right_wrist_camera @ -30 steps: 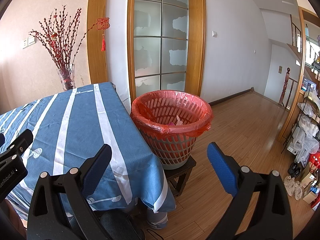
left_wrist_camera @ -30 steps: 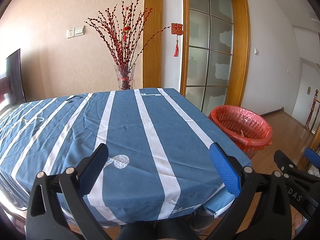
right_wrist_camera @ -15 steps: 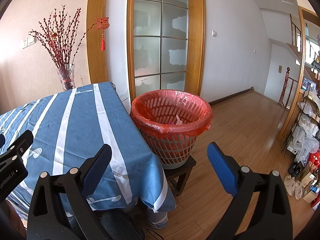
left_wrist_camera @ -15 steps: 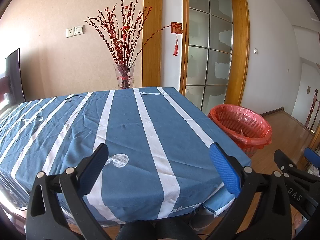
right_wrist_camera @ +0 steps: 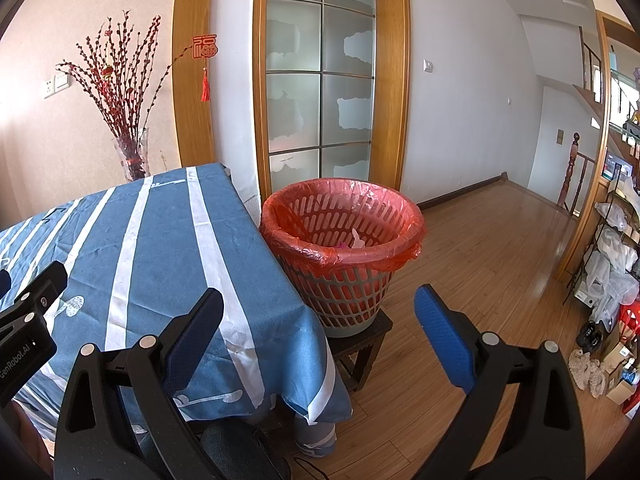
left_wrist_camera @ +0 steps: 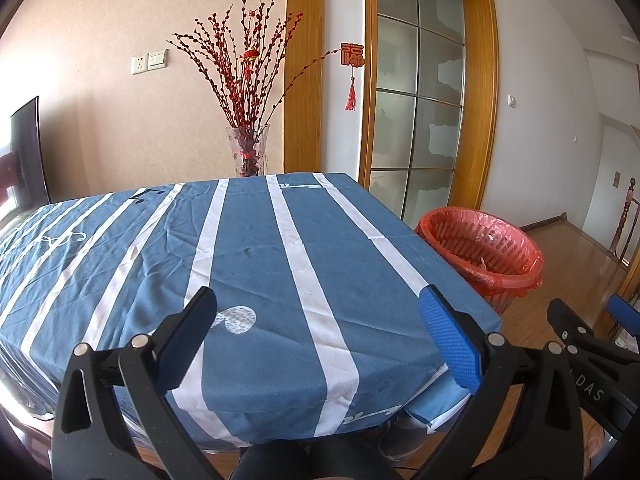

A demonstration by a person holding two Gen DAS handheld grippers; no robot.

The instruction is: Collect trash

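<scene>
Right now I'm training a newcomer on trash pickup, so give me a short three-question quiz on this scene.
1. True or false: the left tool is shut on a piece of trash.
2. What does the waste basket stand on? A) the bare floor B) a small dark stool C) the table
3. What colour is the liner in the basket?

Key:
1. False; both the left and the right tool are open and empty.
2. B, the stool beside the table.
3. Red.
</scene>
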